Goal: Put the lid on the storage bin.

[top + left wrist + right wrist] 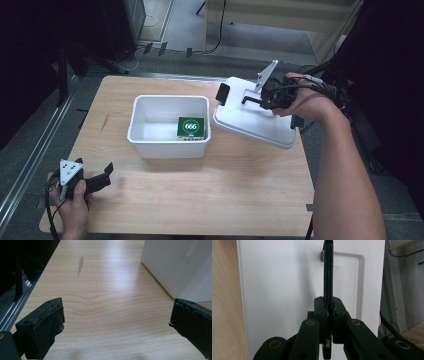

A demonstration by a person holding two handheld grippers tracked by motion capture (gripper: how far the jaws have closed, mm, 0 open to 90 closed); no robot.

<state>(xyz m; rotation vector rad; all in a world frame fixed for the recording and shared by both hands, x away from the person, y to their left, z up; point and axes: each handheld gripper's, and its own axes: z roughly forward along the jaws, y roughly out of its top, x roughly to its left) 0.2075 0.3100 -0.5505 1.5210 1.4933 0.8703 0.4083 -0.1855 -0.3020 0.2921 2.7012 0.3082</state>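
A white bin (170, 98) stands at the middle of the wooden table, and a green box (190, 126) marked 666 lies in its right corner. To the right of the bin, the white lid (250, 122) hangs tilted above the table. My right gripper (260, 98) is shut on the lid's black handle (248, 99). In the right gripper view the jaws pinch that thin handle (328, 270) over the lid (279, 290), with the right gripper (328, 308) closed tight. My left gripper (107, 172) rests open near the table's front left corner. Nothing is between its pads (50, 322).
The bin's white wall (180, 265) rises at the upper right of the left gripper view. A black clip (222, 93) sits on the lid's left edge. Bare wood (210, 190) stretches in front of the bin. Cables and dark gear lie past the table's right edge.
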